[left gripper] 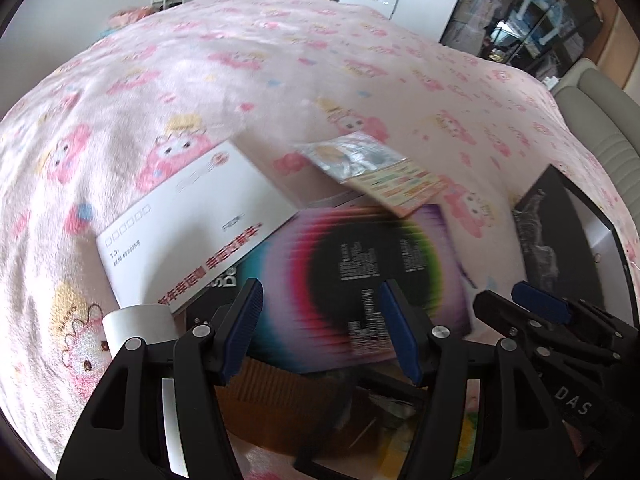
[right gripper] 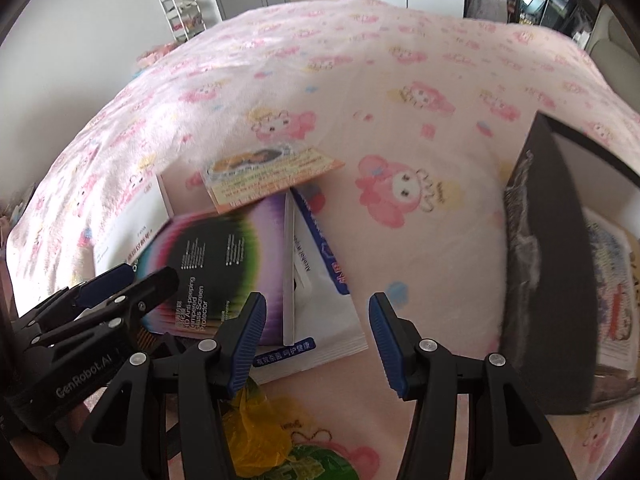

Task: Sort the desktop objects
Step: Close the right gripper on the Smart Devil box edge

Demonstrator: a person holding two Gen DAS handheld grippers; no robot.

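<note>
Lying near the front edge of the tabletop, under a pink cartoon-print cloth [right gripper: 400,80], a loose pile of flat packets is seen ahead of both grippers. The rainbow-ringed screen protector box [left gripper: 360,280] sits directly between and beyond the fingertips of the left gripper [left gripper: 320,308], whose jaws are held apart with nothing between them; its long axis appears to run from the front edge toward the far edge, slightly slanted. A white envelope [left gripper: 192,220] is overlapped by the box on its left, and a small colourful card packet [left gripper: 384,176] rests across the box's far end. The right gripper [right gripper: 316,316] is likewise held apart and empty, pointed at bare cloth just right of a white and blue pouch [right gripper: 316,312] tucked under the box. A dark box [right gripper: 552,280] stands toward the right edge. The left gripper is judged the nearer one to the screen protector box.
</note>
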